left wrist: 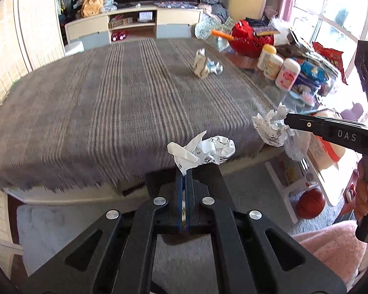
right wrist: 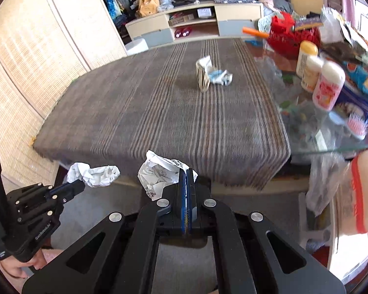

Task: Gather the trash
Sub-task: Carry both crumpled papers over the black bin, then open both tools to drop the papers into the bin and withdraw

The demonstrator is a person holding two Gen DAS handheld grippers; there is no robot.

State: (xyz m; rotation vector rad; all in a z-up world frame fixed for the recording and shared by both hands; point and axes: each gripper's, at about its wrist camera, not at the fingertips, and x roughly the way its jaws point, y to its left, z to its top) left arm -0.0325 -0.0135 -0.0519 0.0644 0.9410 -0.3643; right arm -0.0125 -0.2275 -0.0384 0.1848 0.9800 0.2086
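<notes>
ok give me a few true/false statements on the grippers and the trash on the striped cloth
1. The left gripper is shut on a crumpled paper. True.
2. The right gripper is open and holds nothing. False: it is shut on another paper wad.
3. A crushed carton remains on the striped cloth. True.
4. The carton lies alone. False: a crumpled blue-white wrapper sits beside it.
5. The red basket stands on the striped cloth. False: it stands on the glass table.

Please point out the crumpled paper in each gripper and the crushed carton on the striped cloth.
Left gripper's crumpled paper (left wrist: 203, 153), left wrist view, middle of the wad.
Right gripper's crumpled paper (right wrist: 159, 172), right wrist view, wad's centre.
Crushed carton (right wrist: 203, 74), right wrist view, its side.
</notes>
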